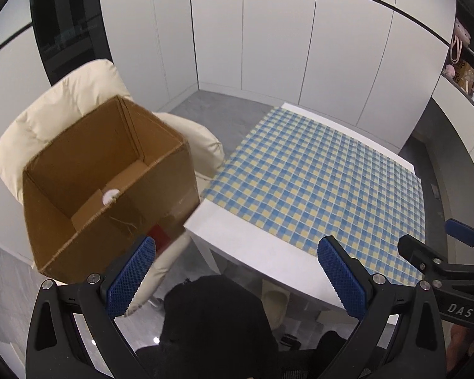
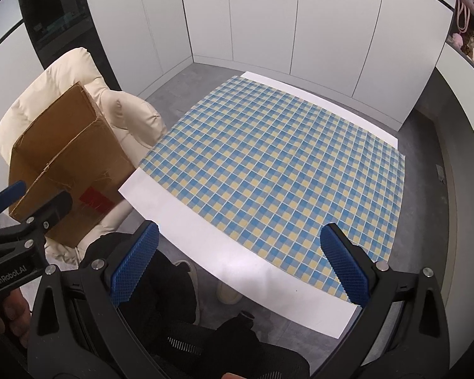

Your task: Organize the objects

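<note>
- While both tools hang above the near edge of the table, one cardboard box [image 1: 110, 186] sits at the far left on a cream armchair [image 1: 57, 101], with its top open and tilted toward the left camera.
- Inside the box, a loose cardboard flap and one small white round thing [image 1: 110, 195] are visible; what the white thing is, I cannot tell.
- One red label [image 2: 93, 200] is on the box's outer side, near the table corner.
- The left gripper [image 1: 237, 278] is spread wide and pinches nothing; the box lies up and to the left of its left finger, apart from it.
- One white table [image 2: 186, 221] stands just beside the armchair, and one blue-and-yellow checked cloth [image 2: 268, 170] covers most of its top.
- The right gripper [image 2: 240, 262] is also spread wide, with nothing between its blue pads [image 2: 344, 265]; the box is well to its left, beyond the left gripper.
- One shelf [image 1: 467, 72] with small items is at the far right; they are too small to count.
</note>
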`<state>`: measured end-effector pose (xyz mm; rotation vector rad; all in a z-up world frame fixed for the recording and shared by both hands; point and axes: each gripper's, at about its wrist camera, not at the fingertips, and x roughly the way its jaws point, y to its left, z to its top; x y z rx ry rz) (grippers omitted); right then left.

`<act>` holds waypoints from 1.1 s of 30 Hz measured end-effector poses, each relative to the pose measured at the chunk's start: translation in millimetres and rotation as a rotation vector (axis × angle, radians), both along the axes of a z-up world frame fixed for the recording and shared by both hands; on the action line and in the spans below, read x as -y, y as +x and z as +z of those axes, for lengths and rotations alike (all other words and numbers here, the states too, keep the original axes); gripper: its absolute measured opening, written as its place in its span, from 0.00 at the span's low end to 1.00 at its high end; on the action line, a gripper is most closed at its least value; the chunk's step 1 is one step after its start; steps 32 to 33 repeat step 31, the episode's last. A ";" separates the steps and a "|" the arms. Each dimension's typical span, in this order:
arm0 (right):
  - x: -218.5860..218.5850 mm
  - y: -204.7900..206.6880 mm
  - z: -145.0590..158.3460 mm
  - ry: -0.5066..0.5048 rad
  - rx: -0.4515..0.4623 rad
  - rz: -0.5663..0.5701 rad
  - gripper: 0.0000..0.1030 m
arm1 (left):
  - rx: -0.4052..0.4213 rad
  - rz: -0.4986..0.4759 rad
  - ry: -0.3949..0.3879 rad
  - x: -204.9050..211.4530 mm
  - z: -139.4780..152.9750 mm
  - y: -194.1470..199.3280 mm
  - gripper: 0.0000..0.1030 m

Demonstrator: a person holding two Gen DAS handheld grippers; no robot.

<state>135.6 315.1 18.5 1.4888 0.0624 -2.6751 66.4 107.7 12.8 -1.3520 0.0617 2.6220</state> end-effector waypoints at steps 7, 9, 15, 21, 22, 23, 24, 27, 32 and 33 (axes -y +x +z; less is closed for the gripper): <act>1.8 -1.4 -3.6 0.022 0.002 0.009 1.00 | 0.014 0.001 0.004 0.1 -3.1 -4.0 0.99; 1.3 -2.0 -4.6 0.018 0.006 0.009 1.00 | 0.012 -0.002 0.008 -0.3 -2.6 -3.7 0.99; 0.9 -2.9 -6.1 0.022 0.005 0.010 1.00 | 0.003 -0.006 -0.005 -1.7 -2.1 -3.1 0.99; 1.6 -2.9 -5.6 0.021 0.001 -0.001 1.00 | -0.011 -0.016 -0.011 -3.6 0.4 -1.2 0.99; 1.7 -2.9 -5.6 0.020 0.002 -0.001 1.00 | -0.012 -0.016 -0.011 -3.3 0.6 -1.5 0.99; 1.8 -2.9 -5.7 0.018 0.003 0.001 1.00 | -0.013 -0.014 -0.010 -3.0 0.6 -1.3 0.99; 1.7 -2.9 -5.1 0.018 0.004 0.001 1.00 | -0.012 -0.013 -0.010 -2.7 0.7 -1.2 0.99; 3.4 -2.6 -3.6 0.021 0.000 0.003 1.00 | -0.016 -0.011 -0.009 -2.4 1.5 -1.3 0.99; 3.2 -2.8 -3.0 0.018 0.001 0.000 1.00 | -0.019 -0.011 -0.007 -1.7 2.2 -1.1 0.99; 3.2 -2.8 -3.0 0.018 0.001 0.000 1.00 | -0.019 -0.011 -0.007 -1.7 2.2 -1.1 0.99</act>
